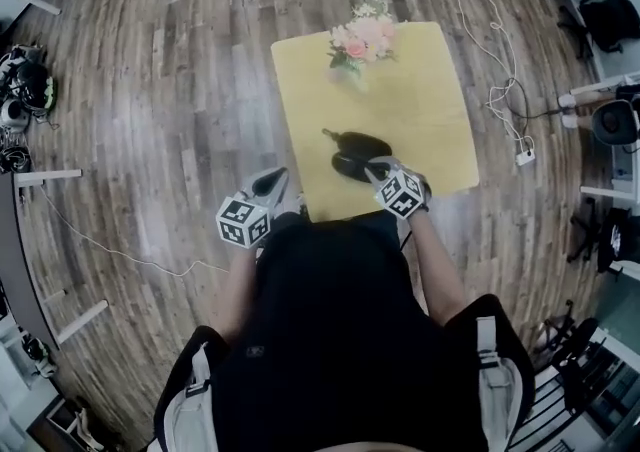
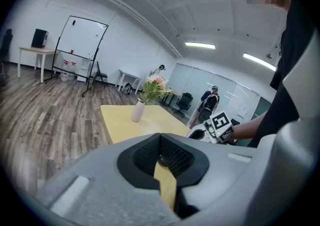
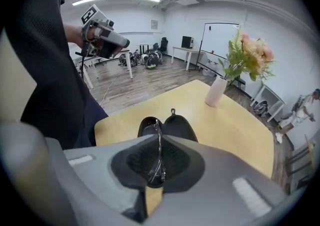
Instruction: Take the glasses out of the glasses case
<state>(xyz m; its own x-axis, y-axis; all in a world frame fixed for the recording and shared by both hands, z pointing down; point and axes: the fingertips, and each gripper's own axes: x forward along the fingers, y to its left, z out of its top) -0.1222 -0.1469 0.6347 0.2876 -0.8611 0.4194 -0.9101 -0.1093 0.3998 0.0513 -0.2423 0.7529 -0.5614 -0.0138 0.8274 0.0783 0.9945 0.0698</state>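
Observation:
The black glasses case lies open on the yellow table, near its front edge. In the right gripper view its two halves gape just beyond the jaws. My right gripper is shut on the thin-framed glasses, held edge-on, with their far end reaching over the case's left half. The head view shows that gripper at the case's near side. My left gripper hangs off the table's front left corner. It is shut and holds nothing.
A pale vase of pink flowers stands at the table's far edge, well behind the case. Wood floor surrounds the table, with cables at the right. Chairs, desks and a whiteboard stand farther off.

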